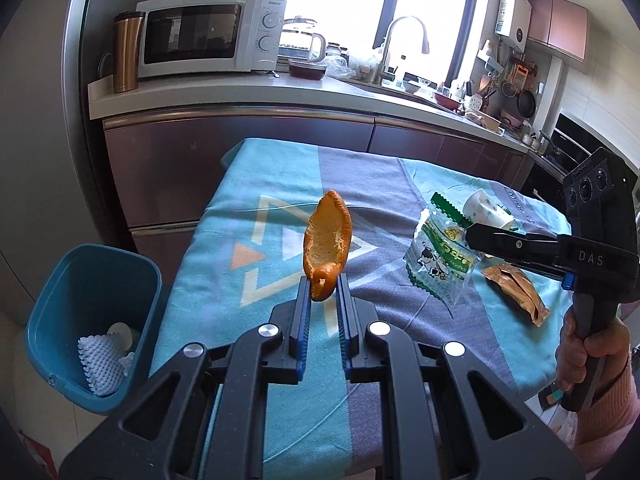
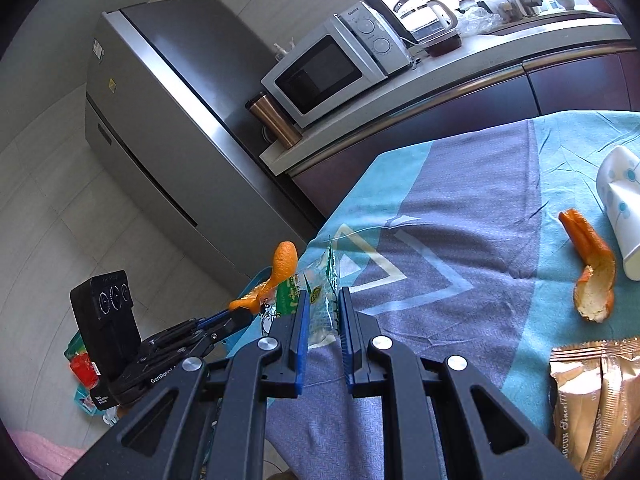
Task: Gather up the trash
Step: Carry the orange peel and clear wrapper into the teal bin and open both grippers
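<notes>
While left claw point(image 1: 323, 286) grips peel point(image 1: 328, 240) | right claw point(image 2: 323, 300) grips wrapper point(image 2: 320, 292) | bin point(image 1: 92, 292) left-view only

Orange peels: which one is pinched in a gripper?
The orange peel standing up in the left gripper. The other peel lies loose on the tablecloth, beside the paper cup.

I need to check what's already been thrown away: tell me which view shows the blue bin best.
The left wrist view: the blue bin stands on the floor left of the table, seen from above, with white foam netting inside. In the right wrist view only a sliver of its blue rim shows behind the orange peel held by the left tool.
</notes>
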Demonstrator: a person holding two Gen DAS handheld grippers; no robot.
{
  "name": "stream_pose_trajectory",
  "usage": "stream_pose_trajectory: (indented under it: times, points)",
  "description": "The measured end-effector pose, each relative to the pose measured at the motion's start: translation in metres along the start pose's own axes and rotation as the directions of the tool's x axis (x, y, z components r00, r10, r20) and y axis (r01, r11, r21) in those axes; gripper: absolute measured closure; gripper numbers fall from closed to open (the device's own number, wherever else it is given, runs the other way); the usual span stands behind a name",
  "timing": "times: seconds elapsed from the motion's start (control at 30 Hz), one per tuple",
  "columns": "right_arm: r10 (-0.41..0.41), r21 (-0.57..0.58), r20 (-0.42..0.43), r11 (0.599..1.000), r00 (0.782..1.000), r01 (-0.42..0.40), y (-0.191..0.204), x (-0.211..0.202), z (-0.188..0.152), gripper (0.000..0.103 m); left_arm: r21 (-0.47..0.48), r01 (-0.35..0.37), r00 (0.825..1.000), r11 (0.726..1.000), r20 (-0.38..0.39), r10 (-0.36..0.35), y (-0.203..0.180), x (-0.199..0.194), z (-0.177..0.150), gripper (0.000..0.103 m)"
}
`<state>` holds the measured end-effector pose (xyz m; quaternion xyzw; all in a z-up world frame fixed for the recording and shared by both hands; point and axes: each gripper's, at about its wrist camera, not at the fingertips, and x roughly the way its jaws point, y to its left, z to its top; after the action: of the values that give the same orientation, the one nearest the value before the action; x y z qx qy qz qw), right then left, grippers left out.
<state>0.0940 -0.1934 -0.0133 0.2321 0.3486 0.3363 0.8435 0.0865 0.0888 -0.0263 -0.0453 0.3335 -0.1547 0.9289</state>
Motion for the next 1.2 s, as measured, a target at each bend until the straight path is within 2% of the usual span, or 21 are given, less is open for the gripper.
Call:
stream_pose_trajectory:
  times: [0.6, 1.2]
  points:
    - [0.064, -0.040, -0.071, 0.997, 0.995, -0.067, 0.031, 0.046, 0.004, 0.090, -0.043, -0.082, 0.996, 0.996, 0.031, 0.084, 0.035, -0.024, -0.009, 0.090]
    - [0.115, -0.093, -0.147, 0.987, 0.982, -0.129, 0.070, 0.098, 0.008, 0.090, -0.130, -0.168, 0.984, 0.977, 0.036, 0.174, 0.083, -0.050, -0.023, 0.090]
